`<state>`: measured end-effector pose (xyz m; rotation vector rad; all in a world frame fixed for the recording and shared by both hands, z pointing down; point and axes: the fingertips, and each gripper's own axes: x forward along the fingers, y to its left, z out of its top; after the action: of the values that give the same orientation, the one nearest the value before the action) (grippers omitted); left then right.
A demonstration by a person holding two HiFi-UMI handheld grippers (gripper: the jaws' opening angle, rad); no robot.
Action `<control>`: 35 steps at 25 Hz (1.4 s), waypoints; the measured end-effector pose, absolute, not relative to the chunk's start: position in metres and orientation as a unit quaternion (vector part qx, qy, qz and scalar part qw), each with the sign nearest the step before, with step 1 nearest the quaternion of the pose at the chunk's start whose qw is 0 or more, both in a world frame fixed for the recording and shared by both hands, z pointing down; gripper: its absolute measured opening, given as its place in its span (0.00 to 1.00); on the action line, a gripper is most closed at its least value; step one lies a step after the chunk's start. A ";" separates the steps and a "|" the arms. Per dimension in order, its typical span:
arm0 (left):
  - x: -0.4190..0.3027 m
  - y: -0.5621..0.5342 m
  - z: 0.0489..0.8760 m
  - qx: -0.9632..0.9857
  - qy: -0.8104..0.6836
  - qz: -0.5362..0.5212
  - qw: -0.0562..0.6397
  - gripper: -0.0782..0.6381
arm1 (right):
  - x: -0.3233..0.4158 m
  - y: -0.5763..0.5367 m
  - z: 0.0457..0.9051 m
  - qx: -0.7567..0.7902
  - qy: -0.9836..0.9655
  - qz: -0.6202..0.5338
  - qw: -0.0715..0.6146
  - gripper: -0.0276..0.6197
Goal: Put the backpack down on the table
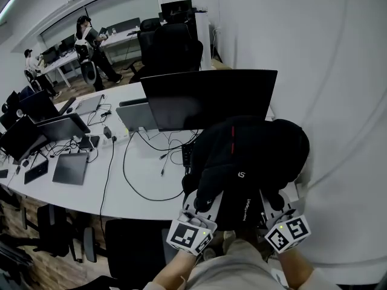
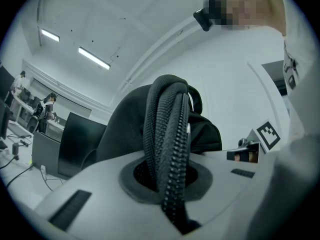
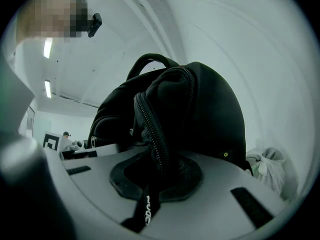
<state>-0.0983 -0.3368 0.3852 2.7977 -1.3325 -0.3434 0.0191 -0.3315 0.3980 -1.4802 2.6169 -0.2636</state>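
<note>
Two grippers on one black backpack (image 1: 248, 156).

Head view: the left gripper (image 1: 201, 205) and right gripper (image 1: 274, 203) reached forward side by side into the near edge of the backpack. The backpack sat over the near right end of the white table (image 1: 115, 192), just in front of a dark monitor (image 1: 208, 95) and close to the white wall (image 1: 338, 101). Its underside was hidden, so contact with the table could not be judged. Laptops (image 1: 71, 167) and loose cables (image 1: 130, 180) lay further left. A black chair (image 1: 172, 47) and two people (image 1: 91, 41) were at the far end of the room.

Left gripper view: the jaws of the left gripper (image 2: 172, 184) were clamped on a fold of zipper edge (image 2: 167, 129) that rose straight up between them. The backpack's body (image 2: 125, 129) bulged behind, the monitor (image 2: 77, 139) beyond it to the left. The right gripper's marker cube (image 2: 268, 134) showed at the right.

Right gripper view: the jaws of the right gripper (image 3: 155, 179) were closed on the zipper edge (image 3: 152, 129) and a printed strap (image 3: 145, 209). The backpack (image 3: 210, 109) domed above them. A white bag (image 3: 272, 169) lay at the right.
</note>
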 end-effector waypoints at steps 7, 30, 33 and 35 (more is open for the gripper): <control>-0.092 -0.385 0.391 0.889 -0.440 -0.124 0.018 0.14 | 0.026 -0.383 0.400 -0.476 0.874 -0.080 0.049 0.08; -0.080 -0.493 0.439 0.878 -0.463 -0.118 0.008 0.14 | 0.040 -0.491 0.444 -0.476 0.875 -0.074 0.049 0.08; -0.079 -0.501 0.450 0.879 -0.464 -0.106 0.009 0.14 | 0.040 -0.499 0.456 -0.481 0.872 -0.083 0.048 0.08; -0.076 -0.502 0.459 0.881 -0.462 -0.102 0.013 0.14 | 0.043 -0.502 0.466 -0.489 0.867 -0.087 0.047 0.08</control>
<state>-0.0760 -0.5024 0.4594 2.7446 -1.4410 -0.3178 0.0431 -0.5019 0.4665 -1.4924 2.6435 -0.2645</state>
